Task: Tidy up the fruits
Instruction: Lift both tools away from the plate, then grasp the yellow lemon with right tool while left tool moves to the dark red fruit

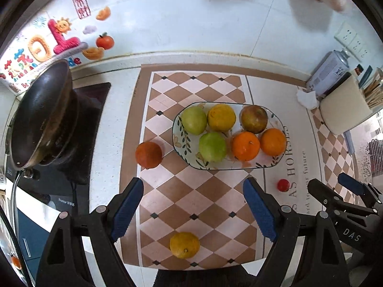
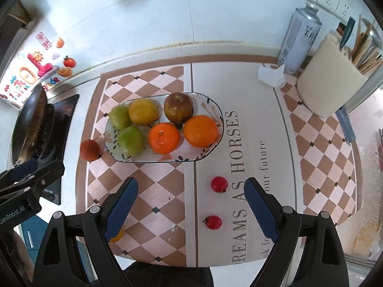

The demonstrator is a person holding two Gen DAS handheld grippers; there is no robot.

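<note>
Fruit lies in two groups: six pieces on the plate (image 1: 178, 141) and four loose on the mat (image 1: 167, 186) that covers the bench. Nearest, the left tool (image 1: 192, 209) hangs with its jaws wide apart and holds nothing; a yellow citrus (image 1: 184, 245) sits on the mat between and below its fingers. The right tool (image 2: 191, 206) is likewise spread wide and empty, with two small red fruits on the mat between its fingers, one (image 2: 213, 222) nearer, one (image 2: 219, 184) farther.

Beyond, a dark red-orange fruit (image 1: 148, 154) rests just beside the plate's left end. The oval plate runs with its long axis left to right. It carries two green fruits (image 1: 194, 120) (image 1: 212, 146), one yellow fruit (image 1: 221, 117), one brownish apple (image 2: 178, 107) with its stem dimple upward, and two oranges (image 1: 245, 146) (image 1: 273, 141), all packed close together.

Farther off, a dark pan (image 1: 43, 114) stands on the cooktop at left. At right are a crumpled white tissue (image 2: 271, 74), a cream container (image 2: 328, 83) of utensils and a spray can (image 2: 299, 38) by the tiled wall.
</note>
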